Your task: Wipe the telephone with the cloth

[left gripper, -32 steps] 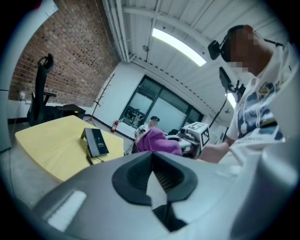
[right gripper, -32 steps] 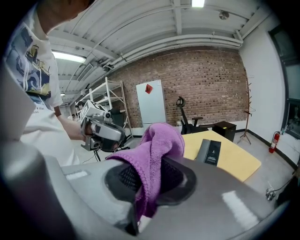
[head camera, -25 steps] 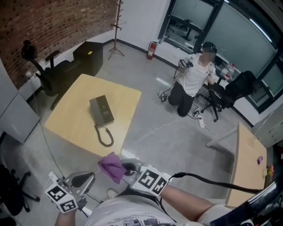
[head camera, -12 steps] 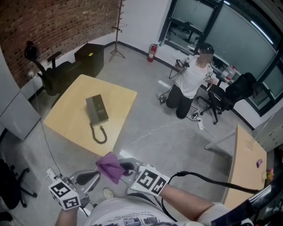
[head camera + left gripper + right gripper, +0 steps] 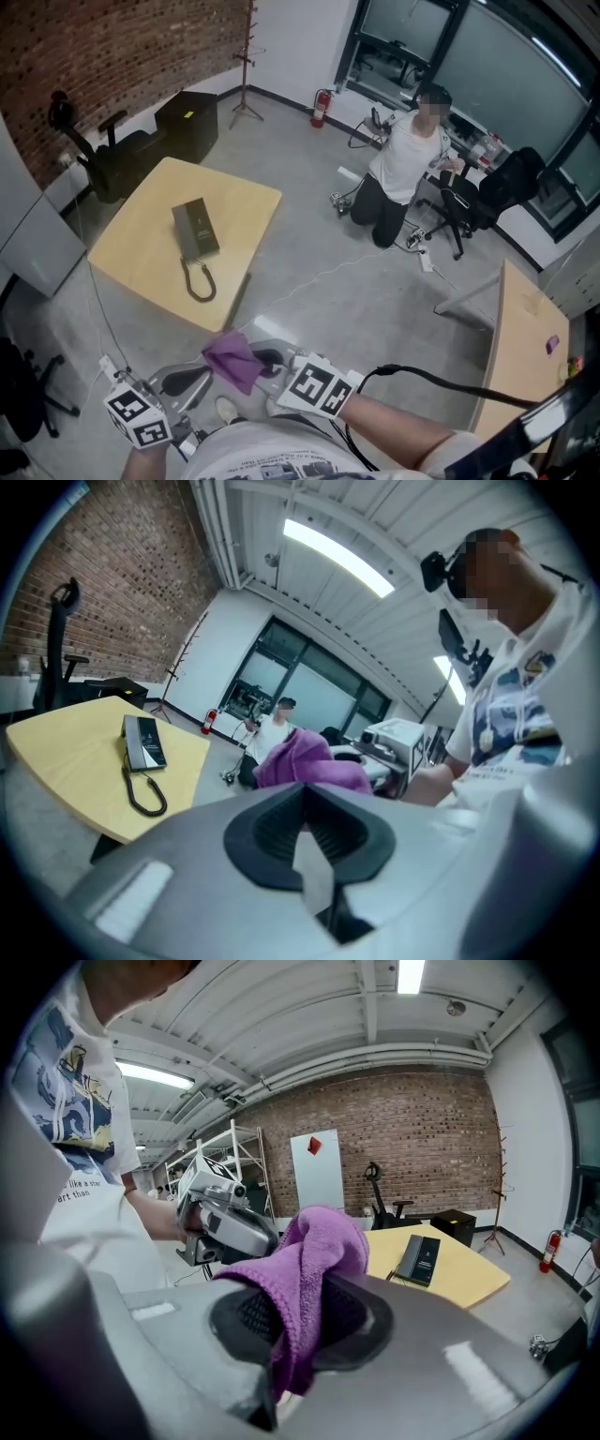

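Holding the cloth: the right gripper (image 5: 265, 360) has its jaws clamped on a purple cloth (image 5: 232, 358). In the right gripper view the cloth bunches up above the jaws and a fold hangs down between them.
Left gripper: the left gripper (image 5: 187, 381) sits low in the head view, just beside the right one. Its jaws are pressed together with nothing between them.
Telephone: a dark desk telephone (image 5: 194, 228) lies flat near the middle of the table, well apart from both grippers. Its coiled cord (image 5: 197, 279) loops toward the table's near edge.
Table: a pale wooden table (image 5: 141, 258) stands on a grey floor, ahead and to the left of the grippers.
Person holding the grippers: a white printed shirt and one bare forearm show at the bottom edge of the head view.
Background: another person (image 5: 398, 169) in a white top kneels on the floor near dark windows, beside a black office chair (image 5: 497, 192). A red fire extinguisher (image 5: 321, 106) stands against the far wall, and a brick wall (image 5: 112, 47) runs along the left.
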A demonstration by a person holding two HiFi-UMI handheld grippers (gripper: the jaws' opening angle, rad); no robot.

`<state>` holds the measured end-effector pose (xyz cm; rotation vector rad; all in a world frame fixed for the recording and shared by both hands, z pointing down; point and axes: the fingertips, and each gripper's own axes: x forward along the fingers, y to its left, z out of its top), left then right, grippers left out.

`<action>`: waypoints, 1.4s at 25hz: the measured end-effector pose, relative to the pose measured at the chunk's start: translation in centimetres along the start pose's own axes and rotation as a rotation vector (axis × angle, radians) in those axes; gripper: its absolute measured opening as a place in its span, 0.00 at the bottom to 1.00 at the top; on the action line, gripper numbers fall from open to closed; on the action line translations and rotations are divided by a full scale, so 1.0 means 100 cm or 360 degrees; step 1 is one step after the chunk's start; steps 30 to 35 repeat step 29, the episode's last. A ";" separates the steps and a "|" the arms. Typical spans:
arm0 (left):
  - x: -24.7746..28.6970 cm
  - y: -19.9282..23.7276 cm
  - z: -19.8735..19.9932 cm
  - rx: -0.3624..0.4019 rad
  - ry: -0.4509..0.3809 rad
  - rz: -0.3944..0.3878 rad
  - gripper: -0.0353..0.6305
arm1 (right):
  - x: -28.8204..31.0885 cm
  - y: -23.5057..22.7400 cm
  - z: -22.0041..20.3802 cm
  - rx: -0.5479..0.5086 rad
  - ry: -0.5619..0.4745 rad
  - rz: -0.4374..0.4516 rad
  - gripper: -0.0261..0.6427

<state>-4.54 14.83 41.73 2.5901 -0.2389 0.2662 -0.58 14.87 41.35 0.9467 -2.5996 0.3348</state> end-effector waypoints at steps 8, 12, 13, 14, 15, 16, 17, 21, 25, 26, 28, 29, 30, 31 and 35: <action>0.002 0.002 -0.005 -0.0010 0.0018 0.0027 0.06 | -0.001 0.000 -0.002 -0.0019 -0.0008 0.0018 0.10; 0.005 0.001 -0.005 -0.0032 0.0018 0.0019 0.06 | -0.002 -0.002 -0.004 -0.0013 -0.0008 0.0019 0.10; 0.005 0.000 -0.005 -0.0033 0.0019 0.0016 0.06 | -0.001 -0.001 -0.005 -0.0011 -0.0009 0.0020 0.10; 0.005 0.001 -0.005 -0.0033 0.0021 0.0014 0.06 | 0.000 -0.001 -0.005 -0.0009 -0.0009 0.0022 0.10; 0.005 0.001 -0.005 -0.0033 0.0022 0.0013 0.06 | 0.000 -0.001 -0.005 -0.0008 -0.0008 0.0023 0.10; 0.006 0.002 -0.005 -0.0036 0.0023 0.0010 0.06 | 0.001 -0.002 -0.004 -0.0008 -0.0008 0.0021 0.10; 0.006 0.002 -0.004 -0.0038 0.0024 0.0006 0.06 | 0.001 -0.002 -0.003 -0.0007 -0.0009 0.0019 0.10; 0.004 0.007 -0.001 -0.0040 0.0027 0.0000 0.06 | 0.006 -0.004 -0.001 0.0006 -0.0011 0.0013 0.10; 0.002 0.010 -0.002 -0.0048 0.0033 -0.0003 0.06 | 0.007 -0.005 -0.001 0.0004 0.0000 0.0007 0.10; 0.002 0.011 -0.003 -0.0050 0.0036 -0.0004 0.06 | 0.008 -0.005 -0.001 0.0004 0.0001 0.0005 0.10; 0.000 0.012 -0.003 -0.0051 0.0039 -0.0007 0.06 | 0.009 -0.005 0.000 0.0005 0.0001 0.0001 0.10; 0.000 0.012 -0.003 -0.0052 0.0040 -0.0009 0.06 | 0.009 -0.005 0.000 0.0005 0.0001 -0.0001 0.10; 0.000 0.012 -0.003 -0.0052 0.0040 -0.0009 0.06 | 0.009 -0.005 0.000 0.0005 0.0001 -0.0001 0.10; 0.000 0.012 -0.003 -0.0052 0.0040 -0.0009 0.06 | 0.009 -0.005 0.000 0.0005 0.0001 -0.0001 0.10; 0.000 0.012 -0.003 -0.0052 0.0040 -0.0009 0.06 | 0.009 -0.005 0.000 0.0005 0.0001 -0.0001 0.10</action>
